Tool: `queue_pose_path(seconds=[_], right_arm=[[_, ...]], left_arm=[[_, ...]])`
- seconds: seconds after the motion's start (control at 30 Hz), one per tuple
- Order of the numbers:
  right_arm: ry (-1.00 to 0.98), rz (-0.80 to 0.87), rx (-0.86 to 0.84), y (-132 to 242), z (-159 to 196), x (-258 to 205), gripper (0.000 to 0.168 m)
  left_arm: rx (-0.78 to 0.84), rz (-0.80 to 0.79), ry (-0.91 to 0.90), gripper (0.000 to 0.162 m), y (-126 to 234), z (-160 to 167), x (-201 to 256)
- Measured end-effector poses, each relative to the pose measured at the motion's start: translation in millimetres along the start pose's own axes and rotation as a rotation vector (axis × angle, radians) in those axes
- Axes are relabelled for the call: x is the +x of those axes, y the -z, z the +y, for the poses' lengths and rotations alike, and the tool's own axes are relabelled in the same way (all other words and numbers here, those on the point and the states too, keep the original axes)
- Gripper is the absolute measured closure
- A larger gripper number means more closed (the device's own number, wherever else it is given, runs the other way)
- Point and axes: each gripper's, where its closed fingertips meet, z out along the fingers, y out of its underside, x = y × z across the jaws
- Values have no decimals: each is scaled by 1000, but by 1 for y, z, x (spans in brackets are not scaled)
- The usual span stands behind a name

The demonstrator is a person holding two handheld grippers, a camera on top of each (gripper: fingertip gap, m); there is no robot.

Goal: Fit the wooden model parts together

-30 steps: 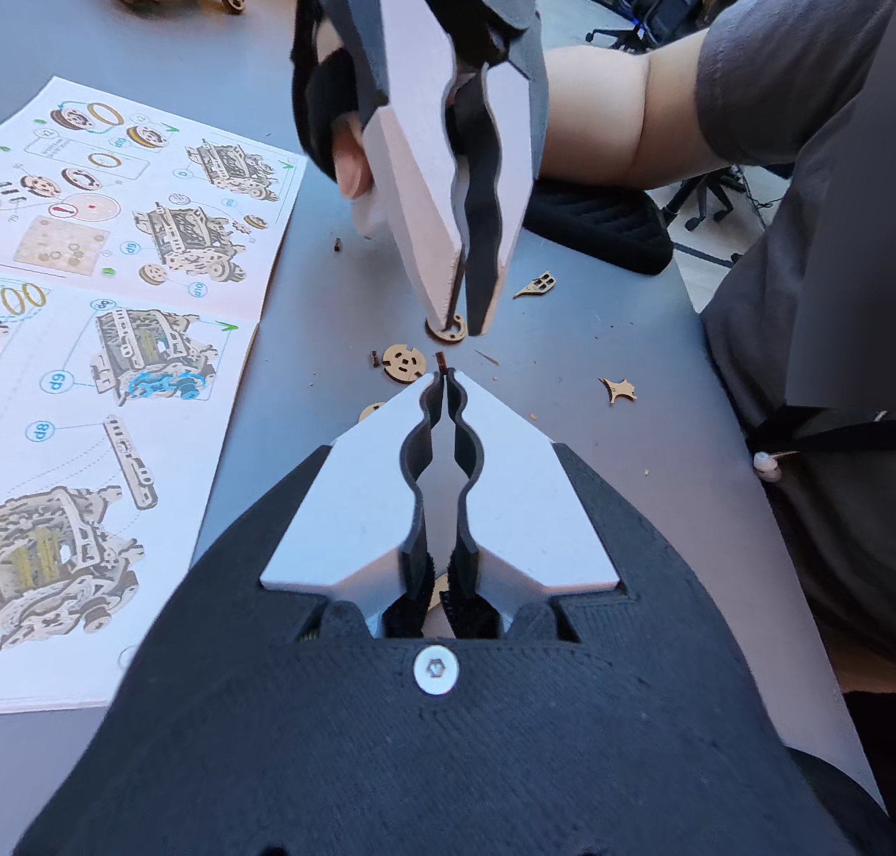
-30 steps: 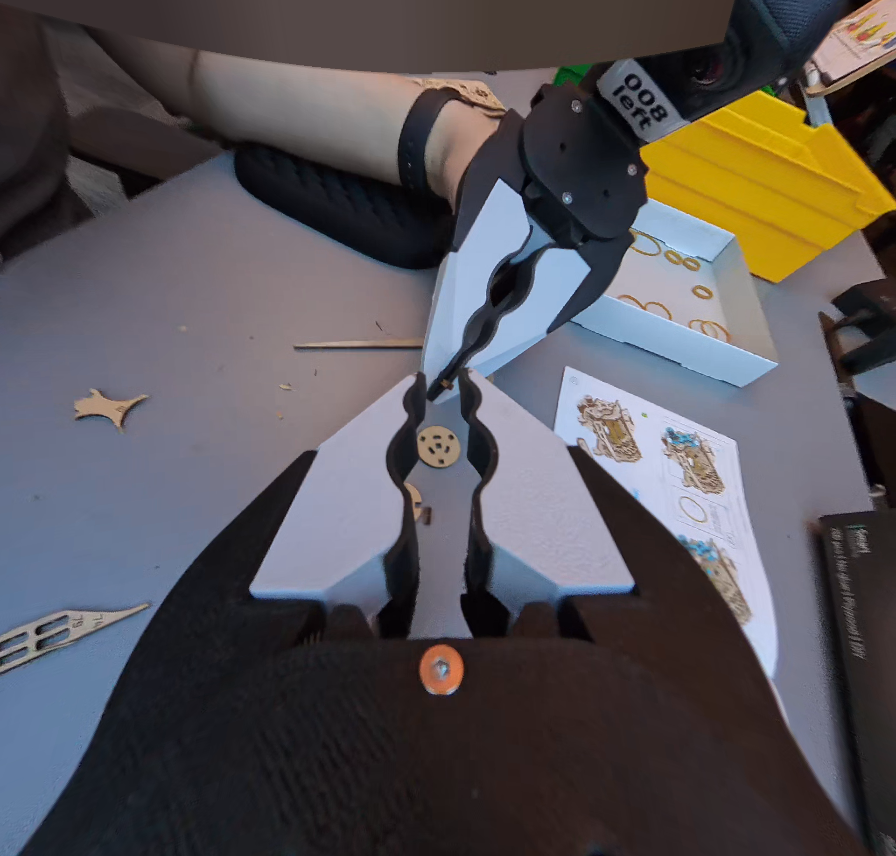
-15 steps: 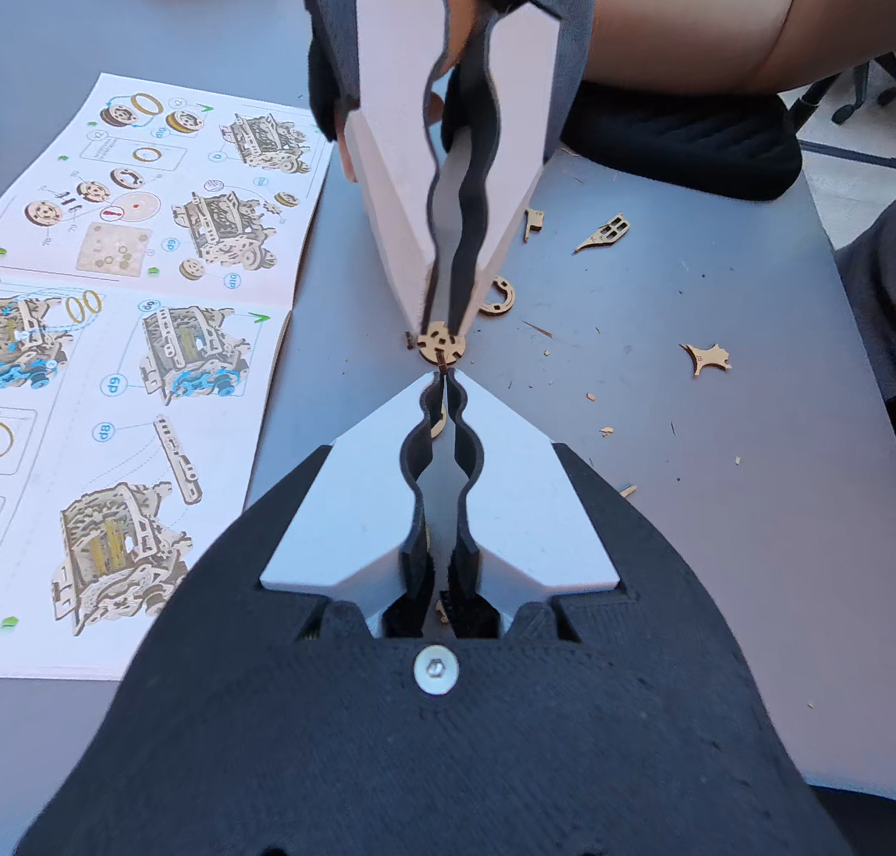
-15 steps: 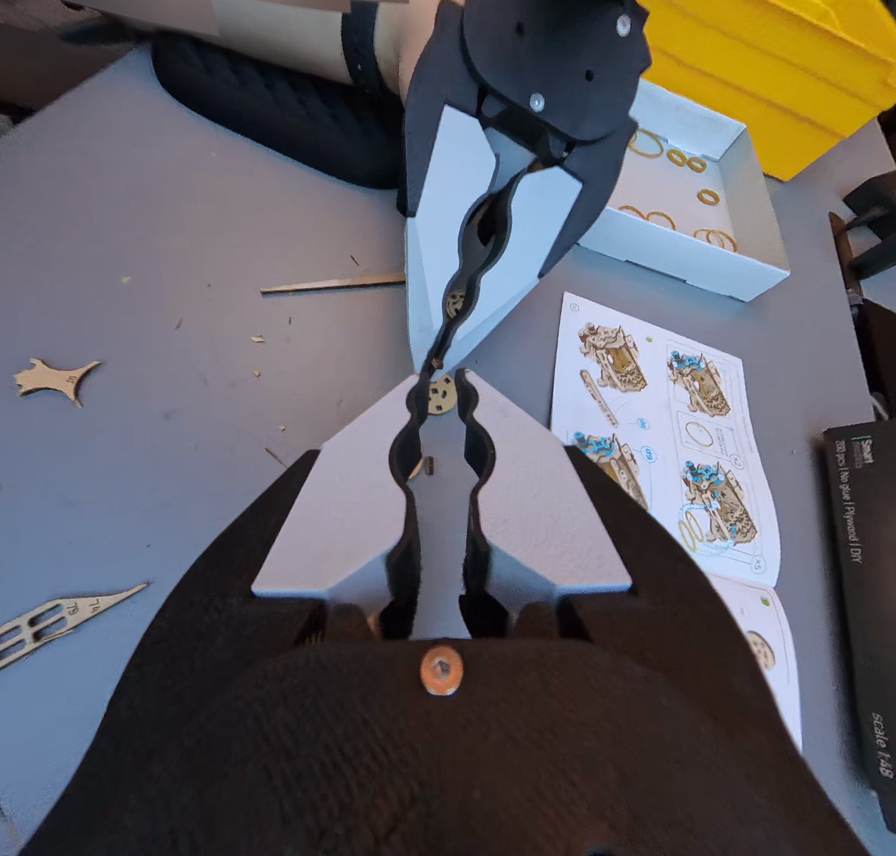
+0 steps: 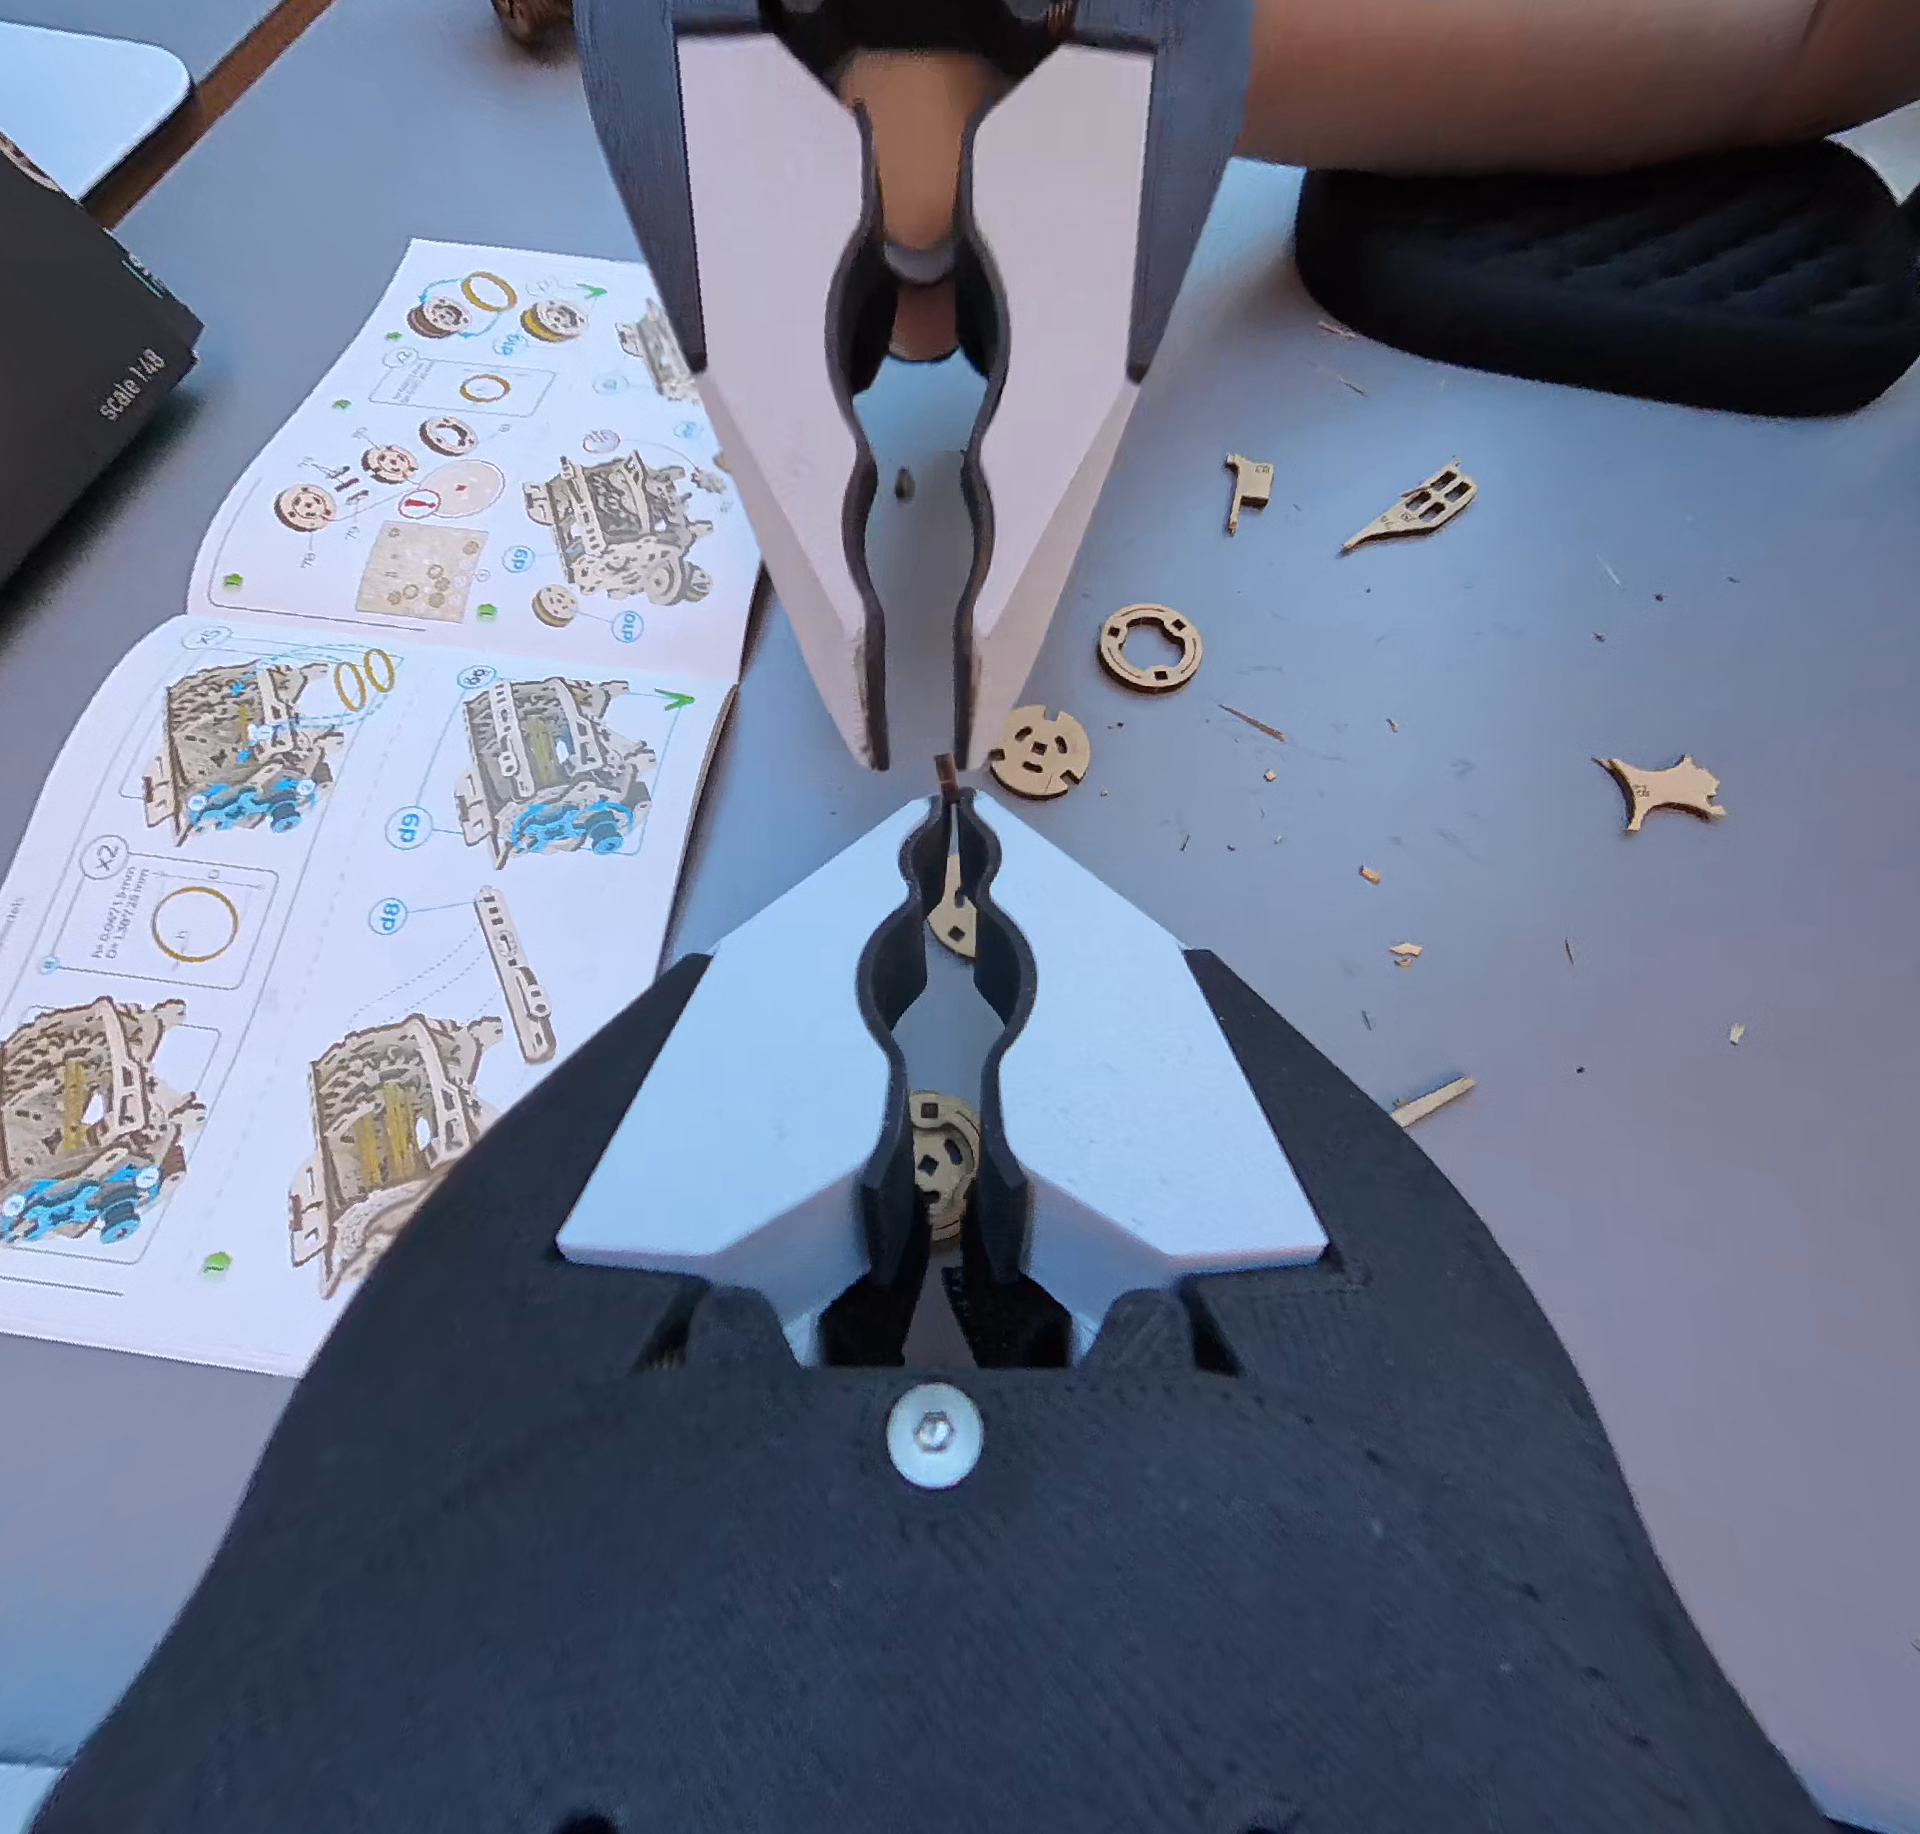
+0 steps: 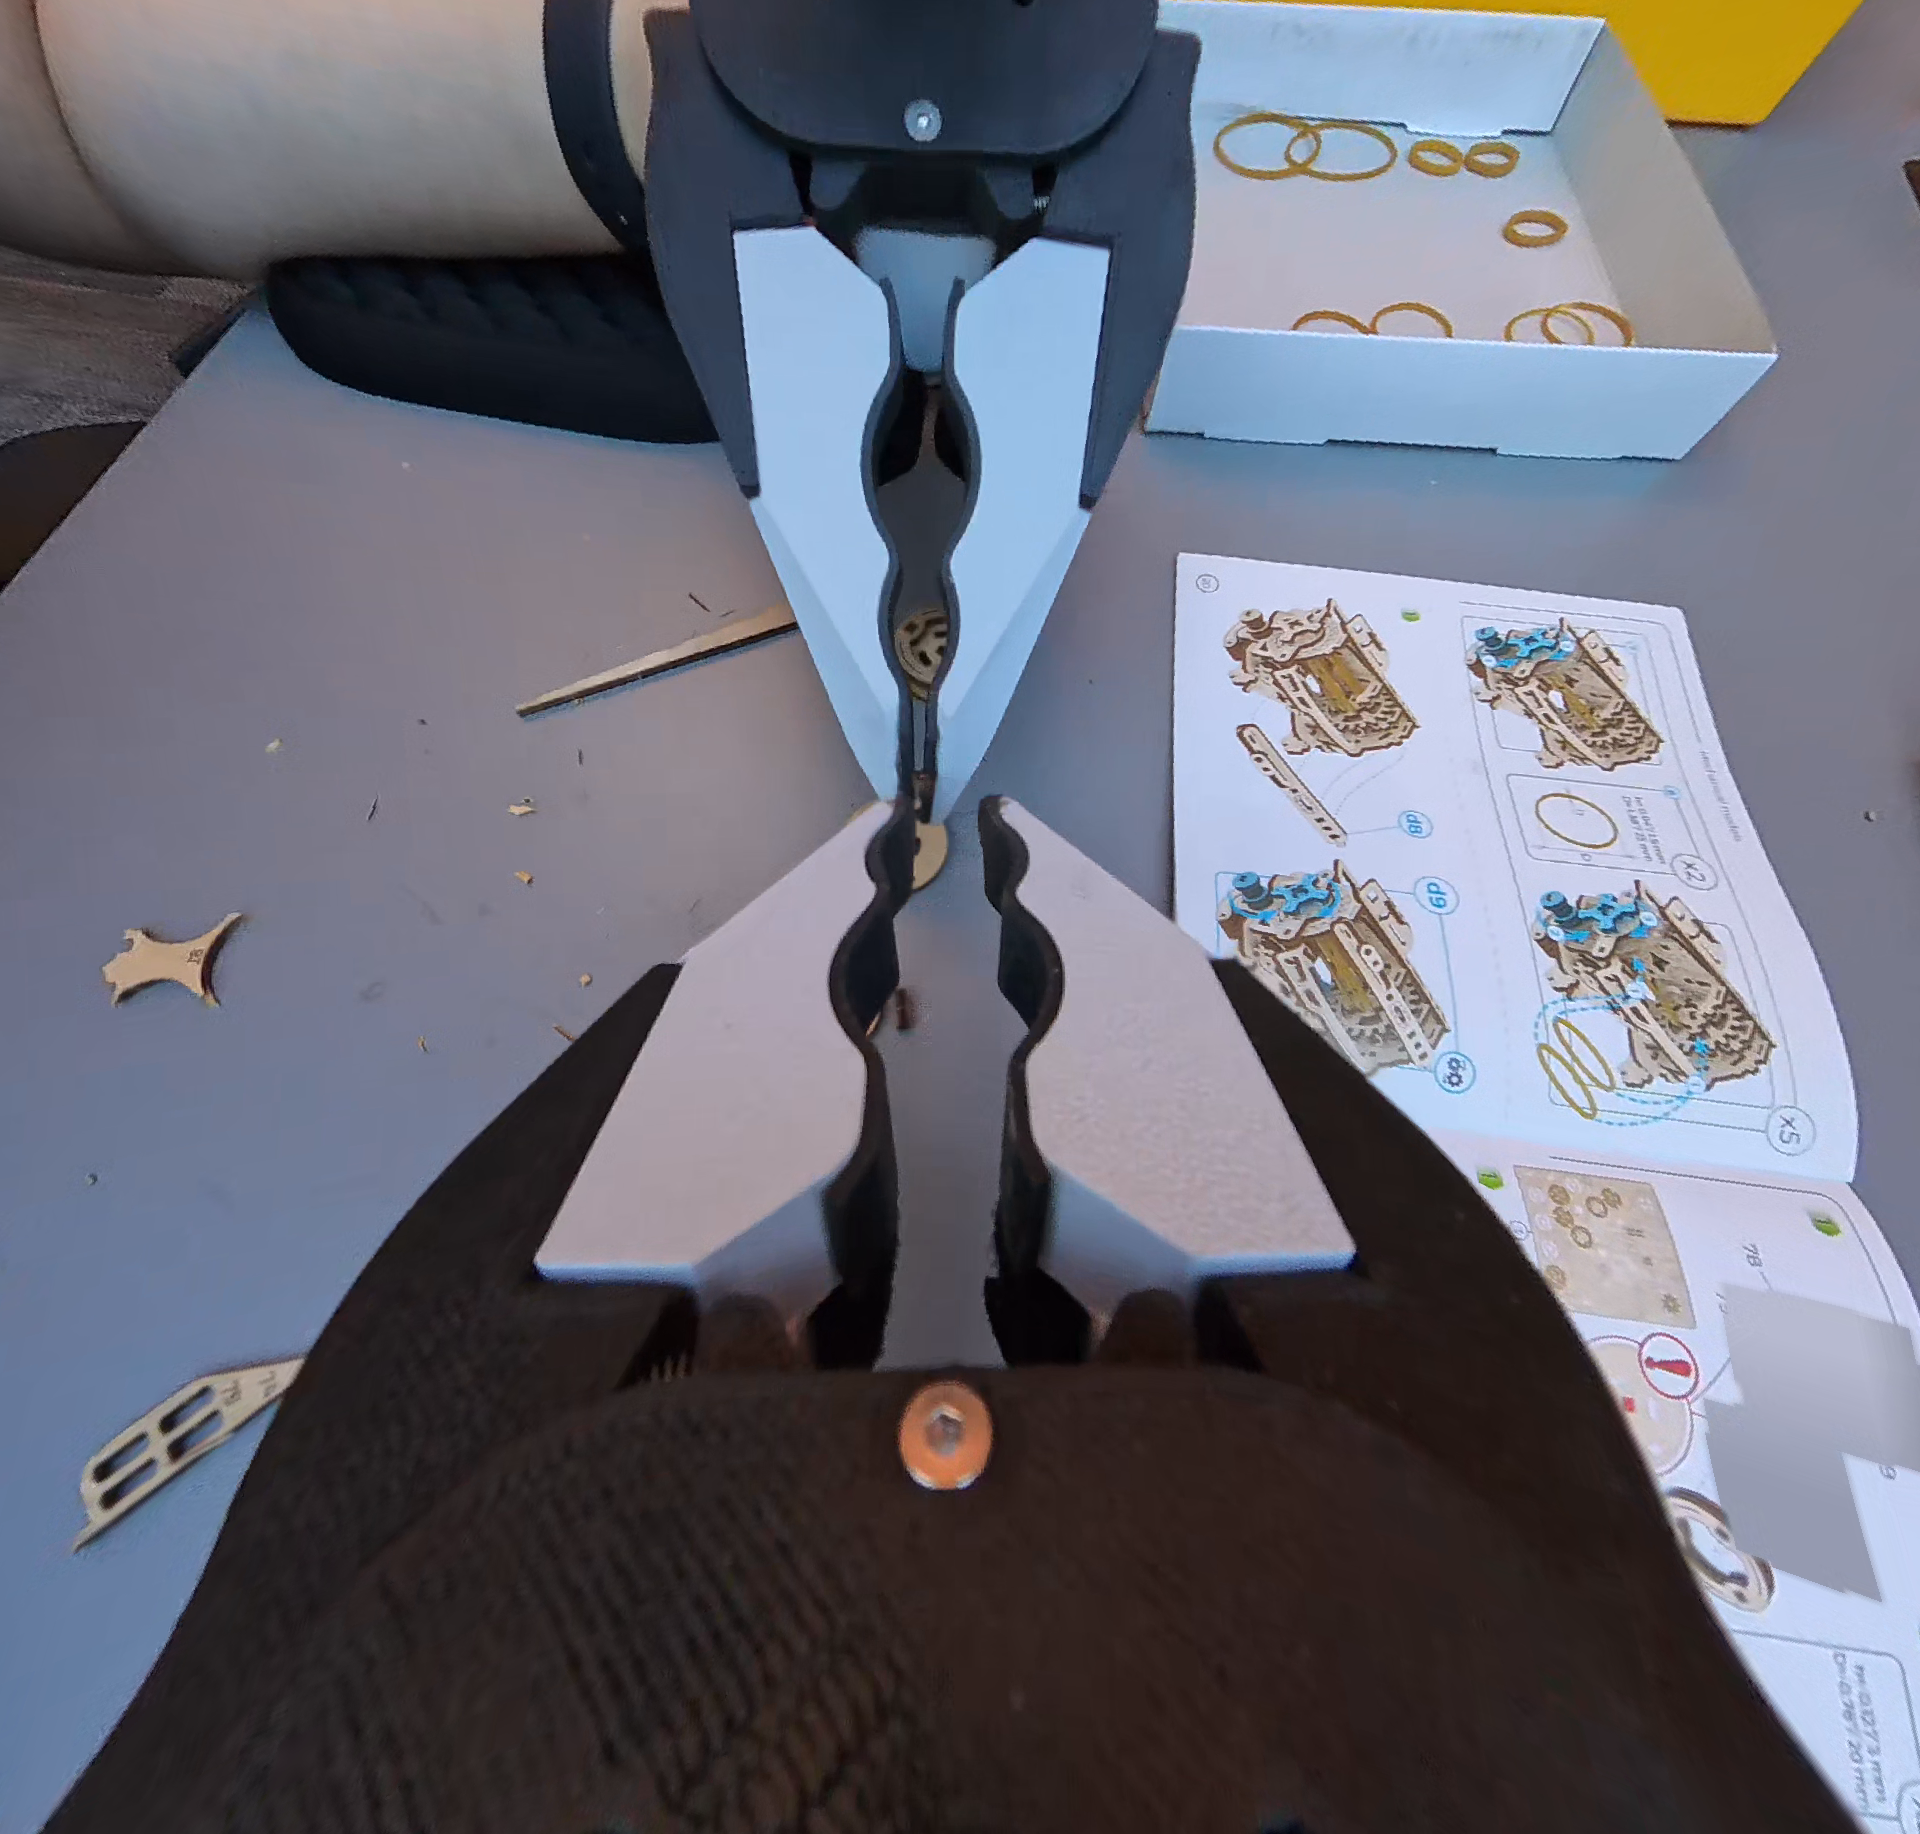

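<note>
On the grey table lies a printed instruction sheet. The left gripper pinches a small wooden peg; the right gripper is spread, empty.

Both of my wrist views are bright and evenly lit by cool, diffuse light. The grey table shows only soft shadows. Wide-angle distortion bows the instruction sheet left of my left gripper. The forearm beyond it is slightly blurred; wood scraps stay sharp.
</note>
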Motion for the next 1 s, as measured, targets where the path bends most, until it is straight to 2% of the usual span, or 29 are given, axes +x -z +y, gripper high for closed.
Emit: queue_pose_path(seconds=[0.3,0.43,0.6,0.7,0.83,1.0], right_arm=[[-31,-68,11,-1,4,-4,158],[-33,-100,7,-3,5,-10,165],[-19,-91,-5,-3,8,-10,158],[209,-63,15,2,-1,-16,149],[764,73,-62,6,-11,-13,155],[1026,-10,-205,6,-8,-19,157]], left_arm=[[-10,-38,-42,162,-2,0,-3],[-26,-43,-66,162,-5,2,-2],[-44,-52,-87,162,-6,6,-2],[-47,-26,-73,162,-7,7,0],[0,28,-67,162,-4,0,9],[19,74,-62,162,0,0,13]])
